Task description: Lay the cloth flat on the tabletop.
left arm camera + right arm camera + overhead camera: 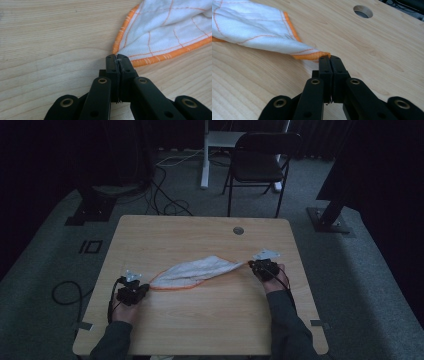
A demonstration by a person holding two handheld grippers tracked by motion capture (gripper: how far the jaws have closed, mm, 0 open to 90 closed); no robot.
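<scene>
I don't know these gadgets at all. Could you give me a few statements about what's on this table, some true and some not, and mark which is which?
1. The left gripper is shut on a corner of the white cloth. True.
2. The right gripper hangs open above the cloth. False: it is shut on the cloth's opposite end.
3. The cloth has an orange border. True.
4. The cloth is folded into a neat square. False: it is stretched out long between the two grippers.
5. The wooden table has a round hole near its far edge. True.
</scene>
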